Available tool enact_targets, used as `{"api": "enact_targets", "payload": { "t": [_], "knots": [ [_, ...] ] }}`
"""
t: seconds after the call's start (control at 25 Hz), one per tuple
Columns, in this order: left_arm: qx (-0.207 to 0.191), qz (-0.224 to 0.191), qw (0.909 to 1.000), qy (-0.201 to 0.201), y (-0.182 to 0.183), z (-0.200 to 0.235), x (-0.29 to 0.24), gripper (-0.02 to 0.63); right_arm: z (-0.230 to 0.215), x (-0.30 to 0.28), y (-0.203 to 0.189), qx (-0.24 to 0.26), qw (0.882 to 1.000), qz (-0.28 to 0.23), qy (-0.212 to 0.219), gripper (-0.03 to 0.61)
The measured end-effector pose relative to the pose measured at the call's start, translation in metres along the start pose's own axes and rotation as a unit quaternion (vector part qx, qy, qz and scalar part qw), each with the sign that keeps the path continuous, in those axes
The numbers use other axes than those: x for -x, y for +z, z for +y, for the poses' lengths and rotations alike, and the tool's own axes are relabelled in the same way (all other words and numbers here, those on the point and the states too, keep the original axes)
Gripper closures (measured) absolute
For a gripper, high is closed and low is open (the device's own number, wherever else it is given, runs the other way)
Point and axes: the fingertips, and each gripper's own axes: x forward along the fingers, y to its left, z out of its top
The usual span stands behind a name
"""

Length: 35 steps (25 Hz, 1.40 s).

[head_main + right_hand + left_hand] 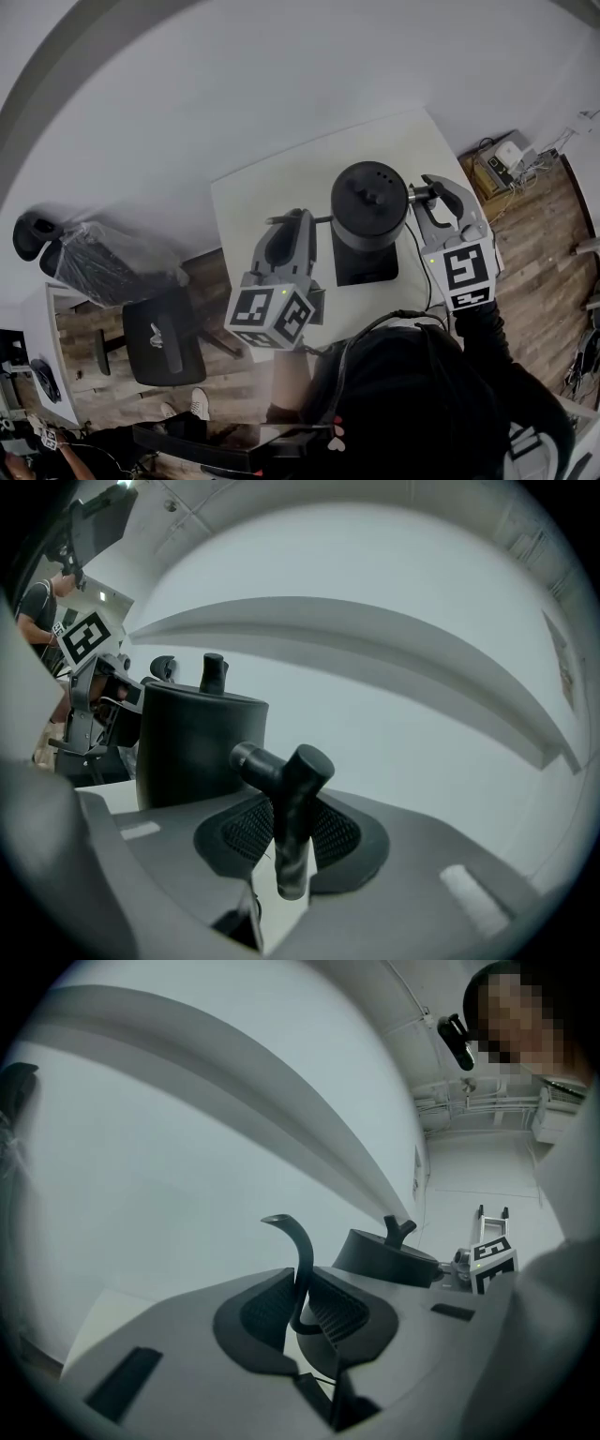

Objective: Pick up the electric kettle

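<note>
Nearest: clamped by the left gripper (pixel 302 1309) on the thin gooseneck spout (pixel 302 1251), pads narrowly shut against both sides of the curved tube. Clamped likewise by the right gripper (pixel 291 834) on the bar-shaped handle (pixel 302 771), jaws set somewhat wider around it. Hanging between both: the black electric kettle (pixel 352 230), lid (pixel 384 1255) in place, apparently just above its dark base (pixel 364 272) and no longer resting on it.

Likely to go wrong: turning of the round handle inside the pads, then tipping of the whole body. Also slipping or bending at the spout, being so thin and smooth. Possible spilling too, if filled; impossible to see inside. Safer with both hands level and equal in height.

Below: a white table (pixel 281 187). Further out: wooden floor (pixel 548 253), a black chair (pixel 161 342) at the left, something wrapped in clear plastic (pixel 108 262), small devices with cables (pixel 502 161) at the right. Behind all: a plain pale wall (pixel 281 75).
</note>
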Motion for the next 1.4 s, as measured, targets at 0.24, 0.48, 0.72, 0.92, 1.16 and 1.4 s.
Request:
{"api": "enact_targets", "payload": {
  "t": [0.24,0.48,0.72,0.92,1.16,1.4],
  "knots": [
    [-0.003,-0.004,1.0,0.008,0.027,-0.019,0.006,0.568,-0.012,0.018,0.022,-0.008,1.0,-0.018,-0.011,0.494],
    [-0.011,-0.001,0.9999,0.002,0.04,-0.029,0.013,0.566,-0.015,0.029,0.034,-0.013,0.999,-0.028,-0.023,0.494],
    [-0.012,-0.001,0.9999,0.002,0.046,-0.032,0.017,0.567,-0.016,0.033,0.04,-0.017,0.999,-0.033,-0.026,0.495],
    [-0.013,-0.002,0.9999,0.0,0.048,-0.033,0.019,0.566,-0.016,0.034,0.043,-0.02,0.999,-0.036,-0.025,0.495],
    [-0.012,-0.005,0.9999,0.001,0.048,-0.033,0.02,0.566,-0.016,0.034,0.044,-0.015,0.999,-0.038,-0.024,0.495],
    [-0.012,-0.006,0.9999,0.0,0.052,-0.035,0.022,0.566,-0.016,0.035,0.047,-0.018,0.999,-0.04,-0.026,0.495]
  ]
}}
